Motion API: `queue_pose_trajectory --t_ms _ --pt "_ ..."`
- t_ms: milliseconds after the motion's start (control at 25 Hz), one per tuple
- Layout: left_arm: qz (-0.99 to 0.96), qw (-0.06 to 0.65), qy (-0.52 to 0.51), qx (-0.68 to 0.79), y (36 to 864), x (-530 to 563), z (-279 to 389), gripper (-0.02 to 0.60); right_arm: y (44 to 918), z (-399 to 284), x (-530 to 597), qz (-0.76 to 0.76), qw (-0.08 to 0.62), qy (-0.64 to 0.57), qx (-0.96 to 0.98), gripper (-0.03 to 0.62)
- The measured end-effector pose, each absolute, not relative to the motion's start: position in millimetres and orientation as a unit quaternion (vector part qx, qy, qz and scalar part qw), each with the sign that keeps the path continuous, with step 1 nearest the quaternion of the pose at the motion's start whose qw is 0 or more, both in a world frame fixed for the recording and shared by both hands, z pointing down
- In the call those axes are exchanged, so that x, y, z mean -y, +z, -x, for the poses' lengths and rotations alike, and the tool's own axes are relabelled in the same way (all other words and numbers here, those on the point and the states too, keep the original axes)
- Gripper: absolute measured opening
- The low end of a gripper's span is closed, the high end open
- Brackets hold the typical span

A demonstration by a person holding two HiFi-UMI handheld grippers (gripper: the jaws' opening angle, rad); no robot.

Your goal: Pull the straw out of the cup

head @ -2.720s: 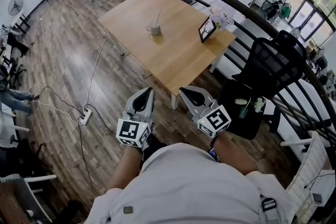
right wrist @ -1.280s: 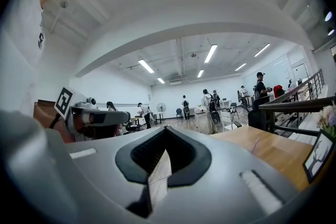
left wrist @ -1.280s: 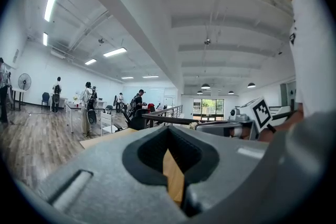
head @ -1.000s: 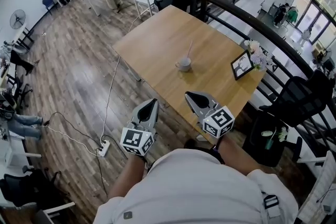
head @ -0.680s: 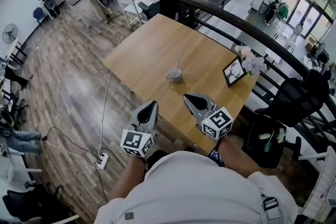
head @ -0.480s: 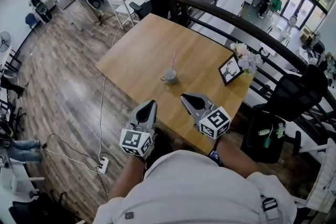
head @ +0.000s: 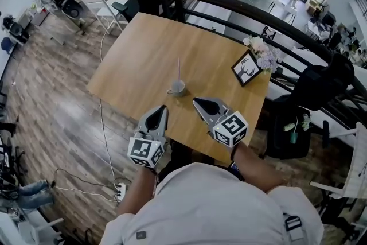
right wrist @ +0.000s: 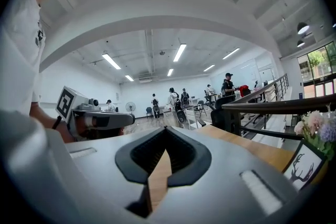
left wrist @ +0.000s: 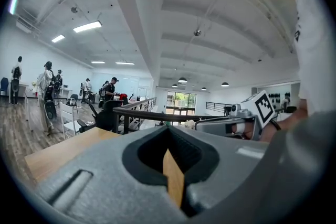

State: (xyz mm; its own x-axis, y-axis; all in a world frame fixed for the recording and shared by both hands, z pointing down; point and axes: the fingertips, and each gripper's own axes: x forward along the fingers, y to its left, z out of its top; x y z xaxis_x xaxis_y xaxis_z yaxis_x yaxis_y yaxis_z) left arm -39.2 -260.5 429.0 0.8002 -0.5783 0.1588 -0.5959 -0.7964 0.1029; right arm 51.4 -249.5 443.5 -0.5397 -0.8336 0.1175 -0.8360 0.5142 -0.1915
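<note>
In the head view the cup (head: 178, 88) is too small to show what it holds, and the spot where the straw (head: 178, 69) enters it cannot be made out. Parts of the near edge of the worktop (head: 143, 49) lie behind the left gripper (head: 163, 107) and the right gripper (head: 196, 100). In both gripper views the gripper's own grey body covers the worktop ahead, so only a sliver of wood shows between the jaws. The picture frame (right wrist: 305, 165) and the flowers (right wrist: 317, 126) are cut off by the right gripper view's dark rim.
</note>
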Motion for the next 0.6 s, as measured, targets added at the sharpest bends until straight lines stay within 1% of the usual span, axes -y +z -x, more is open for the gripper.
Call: queue_pose_trajectory --t_ms 160,320,600 --pt "-0.951 0.086 0.066 0.289 444 308 50 0.005 462 -47 292 -0.507 0.014 0.134 0.851 0.014" --pt "-0.956 0.096 0.075 0.268 462 352 55 0.005 486 -44 333 -0.527 0.027 0.154 0.835 0.032" --pt "-0.962 0.110 0.092 0.233 494 402 56 0.005 533 -45 385 -0.557 0.039 0.202 0.804 0.061"
